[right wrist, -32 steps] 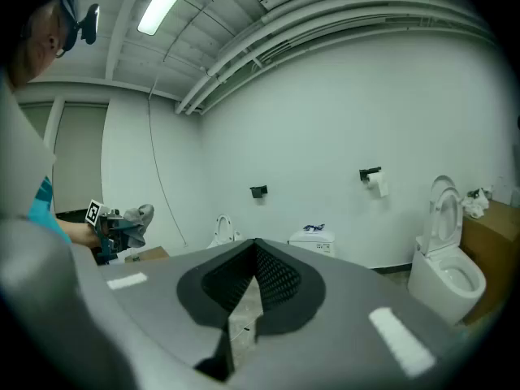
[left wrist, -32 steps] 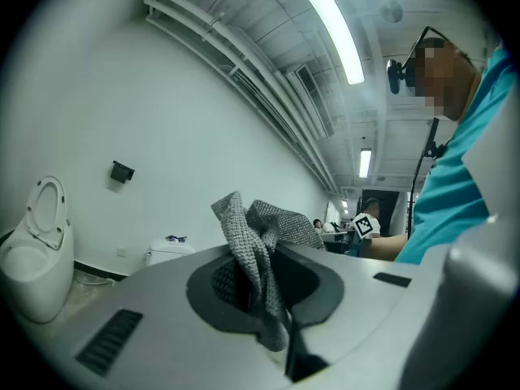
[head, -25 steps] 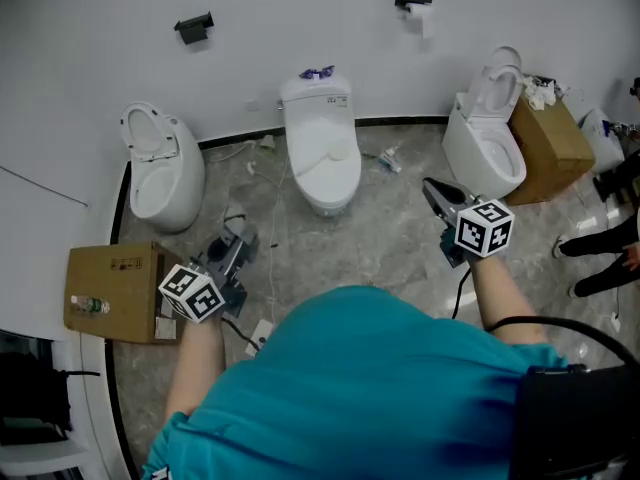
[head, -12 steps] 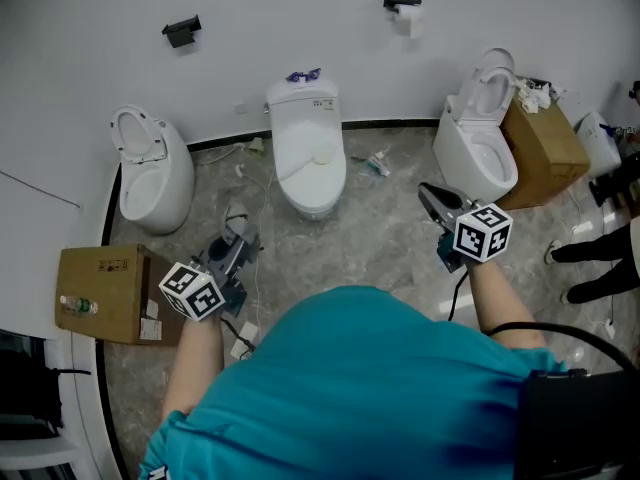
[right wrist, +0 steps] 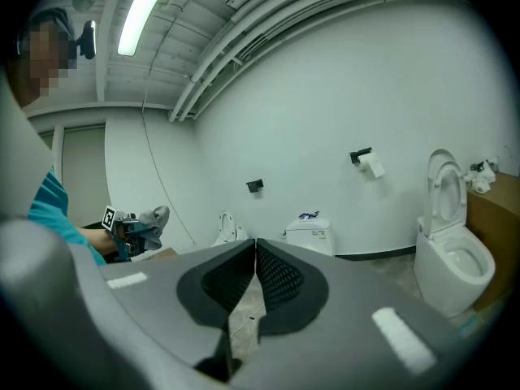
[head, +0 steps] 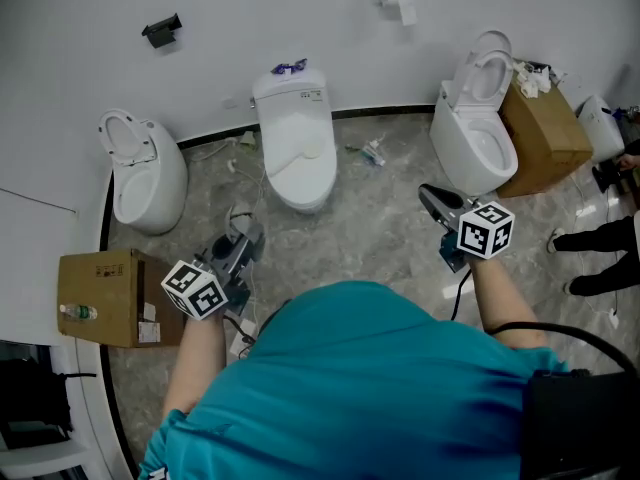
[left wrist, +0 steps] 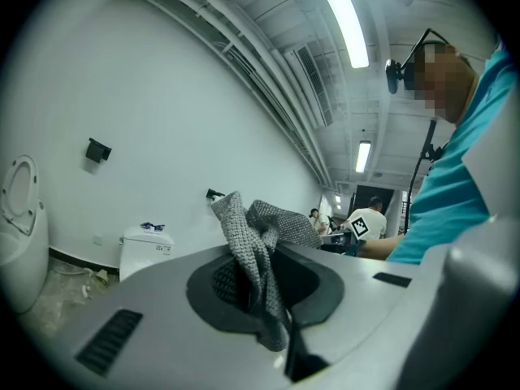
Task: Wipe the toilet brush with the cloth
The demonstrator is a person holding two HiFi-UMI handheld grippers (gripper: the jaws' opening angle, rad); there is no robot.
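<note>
Left claw (head: pixel 240 248): jaws clamped on the grey cloth (left wrist: pixel 253 234). The cloth is pinched near its middle. One bunched end stands up past the jaw tips and the other hangs down between the pads. The claw points about level.

Right claw (right wrist: pixel 254 254): jaws fully together with nothing between the pads, only floor visible through the slit. It tilts slightly down.

Outward from the left claw: a cardboard box (head: pixel 100 298) sits on the floor just to its outer side. A toilet with the seat raised (head: pixel 140 168) stands ahead and to that same side.

Ahead, between the two claws: a toilet with the lid shut (head: pixel 295 153) stands against the wall.

Outward from the right claw: another toilet with its seat up (head: pixel 478 133) is ahead and slightly outward, with a second brown box (head: pixel 545 133) right beside it. A small piece of litter (head: pixel 372 153) lies on the floor between the two nearer toilets. It is too small for me to identify.

Toilet brush: I cannot pick it out in any view, neither by the toilets nor in either claw.

Step, as I judge it: approach only. The cloth is in hand and wiping has not begun.

Next move calls for finding the brush. Then the right claw has to open and take the handle, so the left can run the cloth along it.
</note>
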